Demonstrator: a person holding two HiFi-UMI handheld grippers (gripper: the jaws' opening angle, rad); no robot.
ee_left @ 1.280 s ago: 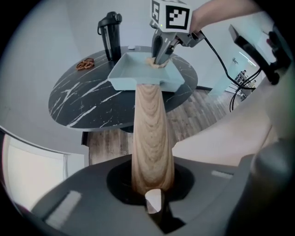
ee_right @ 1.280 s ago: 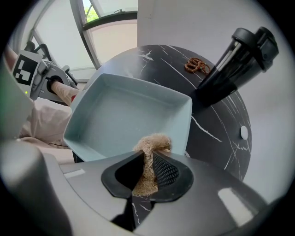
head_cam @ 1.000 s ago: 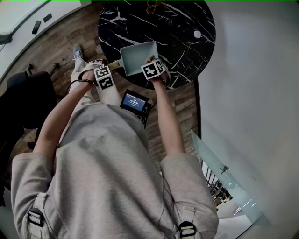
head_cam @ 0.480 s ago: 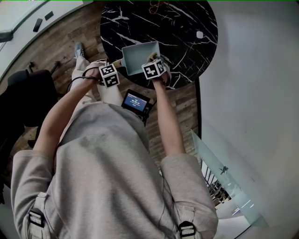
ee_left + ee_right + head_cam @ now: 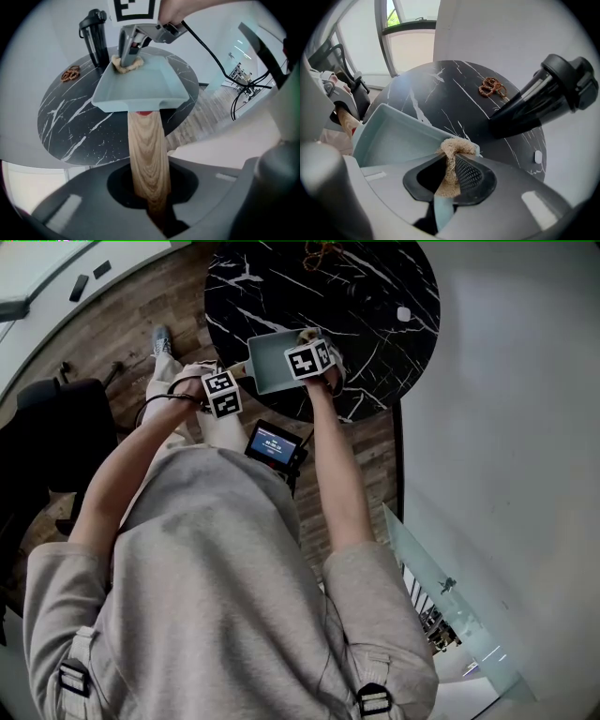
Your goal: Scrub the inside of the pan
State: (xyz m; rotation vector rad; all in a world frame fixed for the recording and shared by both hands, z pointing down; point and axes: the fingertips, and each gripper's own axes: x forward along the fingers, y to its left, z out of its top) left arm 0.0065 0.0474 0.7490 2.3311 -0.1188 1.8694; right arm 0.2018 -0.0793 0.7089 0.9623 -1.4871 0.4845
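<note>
Pan (image 5: 272, 357): square, pale blue-grey, on the black marble table (image 5: 375, 296). Its wooden handle (image 5: 146, 154) reaches off the pan's near side, out past the table edge. Contents: 1 tan fibre scrubber (image 5: 457, 149), in the pan's far corner against the wall.

Left gripper (image 5: 150, 201): jaws have just been closing. They now stand nearly together, clamped on the handle at the end away from the pan. The handle runs straight between them.

Right gripper (image 5: 447, 180): jaws pressed together, pinching the scrubber. A tuft bulges out beyond the tips and touches the pan's far corner. The gripper points steeply down over that corner, across the pan from the handle.

Around the pan: 1 black bottle (image 5: 96, 35) upright just beyond the far corner. 1 string of brown beads (image 5: 71, 73) lies near the bottle, further out from the pan. 1 small white thing (image 5: 403, 313) lies well apart from the pan.
</note>
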